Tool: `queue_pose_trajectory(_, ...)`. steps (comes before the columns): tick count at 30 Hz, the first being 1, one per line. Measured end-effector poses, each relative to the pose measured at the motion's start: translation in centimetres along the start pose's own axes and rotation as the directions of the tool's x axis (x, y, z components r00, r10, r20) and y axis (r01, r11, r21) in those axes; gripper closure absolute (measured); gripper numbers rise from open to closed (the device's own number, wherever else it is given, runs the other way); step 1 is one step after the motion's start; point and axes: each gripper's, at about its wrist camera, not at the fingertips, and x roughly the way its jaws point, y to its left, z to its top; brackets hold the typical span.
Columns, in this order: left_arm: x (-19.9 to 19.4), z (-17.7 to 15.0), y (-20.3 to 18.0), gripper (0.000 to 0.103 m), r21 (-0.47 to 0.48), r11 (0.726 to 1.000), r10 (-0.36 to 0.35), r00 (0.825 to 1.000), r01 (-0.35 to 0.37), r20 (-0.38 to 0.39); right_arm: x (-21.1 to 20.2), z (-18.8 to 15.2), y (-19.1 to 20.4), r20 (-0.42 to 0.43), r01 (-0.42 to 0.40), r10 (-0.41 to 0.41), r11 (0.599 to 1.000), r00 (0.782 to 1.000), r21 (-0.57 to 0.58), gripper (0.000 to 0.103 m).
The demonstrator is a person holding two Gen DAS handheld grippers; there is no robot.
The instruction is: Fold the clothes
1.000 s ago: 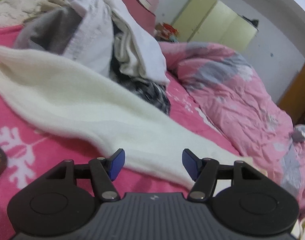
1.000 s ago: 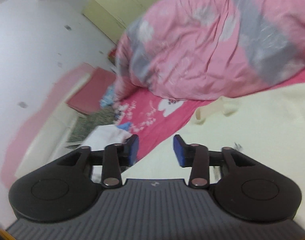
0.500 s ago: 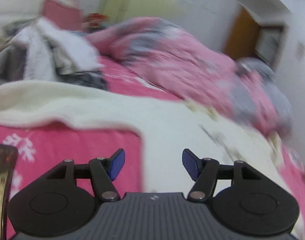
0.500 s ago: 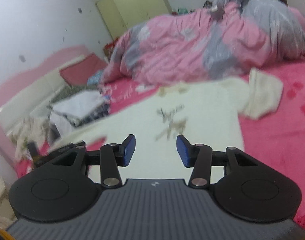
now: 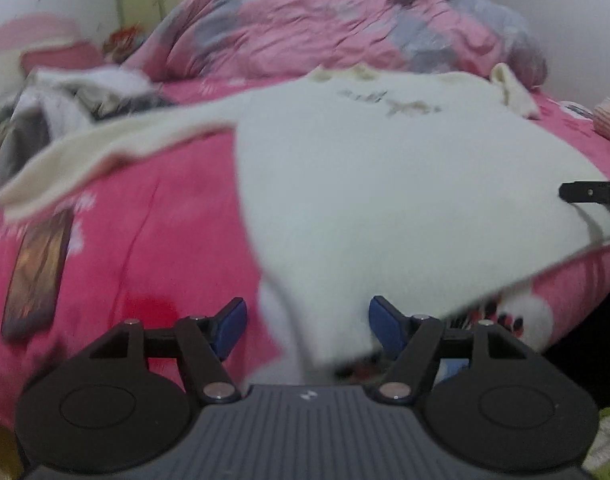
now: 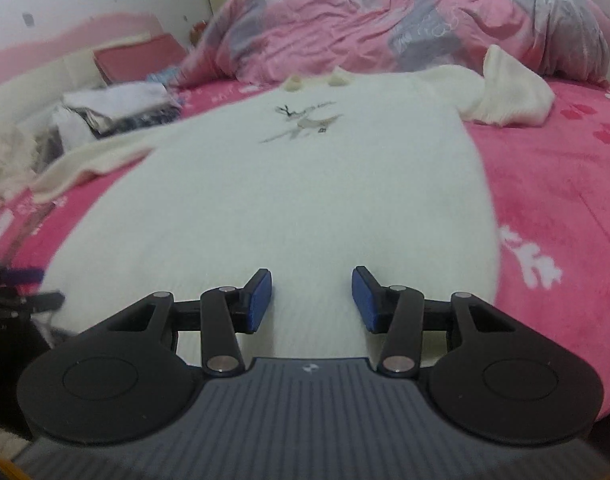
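Pink bedsheet [image 6: 553,184] carries everything. Near: left gripper [image 5: 307,322] and right gripper [image 6: 311,298], fingers spread wide, nothing clasped, both poised at near hem of white sweater [image 6: 289,200]. Sweater flat, front up, deer print [image 6: 301,122] toward far collar; left sleeve [image 5: 105,152] stretched out left, right sleeve [image 6: 509,92] bunched at far right. Judgement: either spreading or about to fold; grip hem corners evenly, keep body smooth. Dark flat object [image 5: 37,272] left. Clothes pile [image 6: 113,112] far left; rumpled duvet [image 6: 405,20] farthest.
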Motion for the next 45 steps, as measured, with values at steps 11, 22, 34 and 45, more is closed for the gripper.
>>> queue_pose_trajectory(11,-1.7,4.0,-2.4,0.036,0.017,0.999,-0.038,0.984,0.036,0.173,0.4,-1.2,1.4,0.067,-0.008,0.015,0.995,0.998,-0.099,0.033)
queue_pose_trajectory(22,5.3,5.4,-9.0,0.036,0.138,0.981,-0.153,0.980,0.135,0.131,-4.4,-4.4,-0.3,0.103,0.014,-0.004,0.996,0.995,-0.091,0.031)
queue_pose_trajectory(34,4.5,9.1,-8.6,0.035,0.099,0.978,-0.193,0.976,0.183,0.103,-8.0,0.1,-4.8,0.271,0.055,-0.074,0.995,0.960,0.079,0.031)
queue_pose_trajectory(45,11.8,16.5,-12.6,0.035,0.095,0.951,-0.306,0.942,0.295,0.140,-2.1,8.4,-9.1,0.253,0.081,-0.118,0.985,0.960,0.151,0.031)
